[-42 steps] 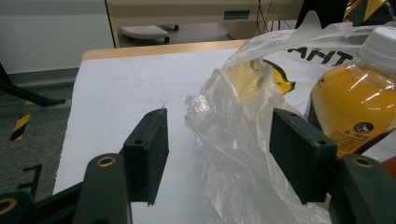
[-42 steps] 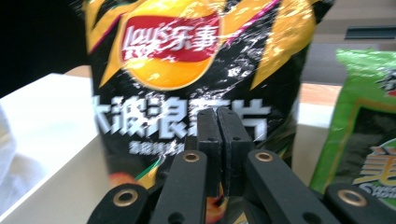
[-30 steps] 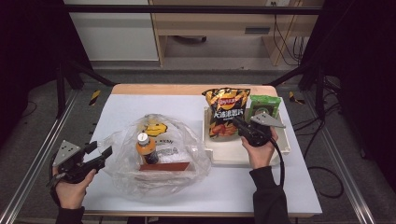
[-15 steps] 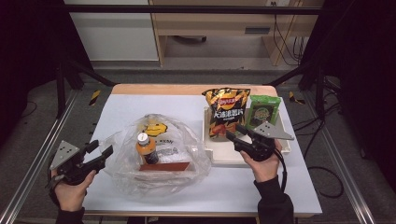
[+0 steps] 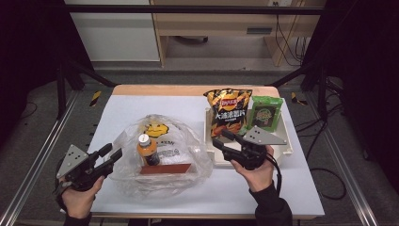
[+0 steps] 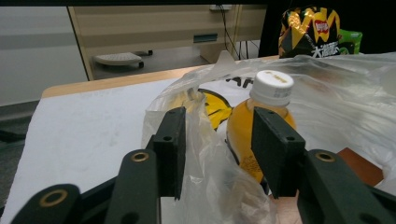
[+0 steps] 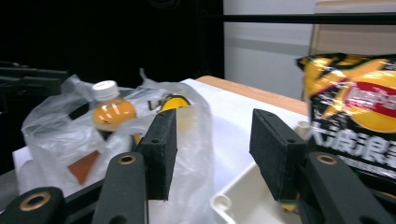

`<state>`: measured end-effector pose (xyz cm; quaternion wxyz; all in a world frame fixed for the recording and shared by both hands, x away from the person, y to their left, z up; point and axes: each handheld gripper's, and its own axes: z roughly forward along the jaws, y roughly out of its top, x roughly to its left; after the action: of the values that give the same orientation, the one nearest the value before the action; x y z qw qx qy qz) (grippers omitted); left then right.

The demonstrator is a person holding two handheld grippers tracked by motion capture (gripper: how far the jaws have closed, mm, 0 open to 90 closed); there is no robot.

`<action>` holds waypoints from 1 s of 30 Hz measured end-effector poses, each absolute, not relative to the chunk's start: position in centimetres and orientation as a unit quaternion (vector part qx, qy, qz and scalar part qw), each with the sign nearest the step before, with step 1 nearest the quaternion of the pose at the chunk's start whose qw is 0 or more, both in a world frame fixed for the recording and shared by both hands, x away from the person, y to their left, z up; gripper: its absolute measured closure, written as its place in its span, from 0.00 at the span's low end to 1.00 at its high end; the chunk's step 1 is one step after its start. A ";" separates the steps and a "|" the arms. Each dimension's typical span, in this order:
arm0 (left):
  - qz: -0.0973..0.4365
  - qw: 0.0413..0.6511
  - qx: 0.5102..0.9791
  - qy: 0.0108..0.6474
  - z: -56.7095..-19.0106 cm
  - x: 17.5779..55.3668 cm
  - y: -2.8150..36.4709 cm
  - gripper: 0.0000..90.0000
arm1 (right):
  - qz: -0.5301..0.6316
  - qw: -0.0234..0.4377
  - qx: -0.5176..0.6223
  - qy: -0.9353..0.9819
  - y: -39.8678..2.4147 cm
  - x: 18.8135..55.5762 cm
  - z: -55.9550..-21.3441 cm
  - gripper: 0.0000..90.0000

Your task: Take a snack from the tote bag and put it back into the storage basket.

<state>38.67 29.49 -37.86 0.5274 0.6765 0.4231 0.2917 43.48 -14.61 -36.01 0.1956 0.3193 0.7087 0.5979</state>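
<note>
Bag between both tongs on the bench
Left tongs (image 5: 111, 154) closing, bag film (image 6: 210, 154) between, unpinched; right tongs (image 5: 220, 140) apart, empty; bottle (image 5: 147, 149) upright; chips (image 5: 229, 112) in tray (image 5: 287, 146).

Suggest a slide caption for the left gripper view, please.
Left gripper closing on clear plastic bag holding orange-drink bottle.

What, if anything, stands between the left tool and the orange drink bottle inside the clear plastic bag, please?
The clear plastic bag itself does: its crumpled film lies between the left tool's jaws, which have just been closing, in front of the orange drink bottle. Nothing else visible intervenes.
</note>
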 end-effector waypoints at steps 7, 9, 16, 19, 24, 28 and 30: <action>0.301 0.538 0.671 0.413 -37.0 38.0 29.0 0.68 | 0.616 0.178 0.284 0.713 -12.2 42.7 -34.8 0.59; 0.304 0.541 0.666 0.413 -36.8 37.8 29.2 0.68 | 0.624 0.172 0.271 0.712 -11.3 42.5 -34.3 0.61; 0.311 0.539 0.655 0.430 -36.3 37.9 30.3 0.53 | 0.618 0.136 0.247 0.734 -7.8 42.8 -34.5 0.71; 0.310 0.545 0.649 0.430 -36.0 37.8 30.7 0.48 | 0.593 0.131 0.246 0.755 -6.5 42.9 -35.2 0.77; 0.313 0.563 0.635 0.426 -35.3 37.2 31.1 0.46 | 0.576 0.122 0.254 0.768 -5.8 43.0 -36.3 0.82; 0.305 0.556 0.654 0.412 -35.6 37.2 29.9 0.57 | 0.562 0.115 0.262 0.776 -5.9 42.9 -37.2 0.86; 0.295 0.549 0.670 0.404 -36.0 37.2 29.0 0.63 | 0.552 0.113 0.266 0.782 -6.0 42.8 -37.8 0.87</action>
<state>37.23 29.04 -36.01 0.5488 0.6695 0.4042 0.2953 42.79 -5.97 -37.80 0.1127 0.2664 0.7823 0.5516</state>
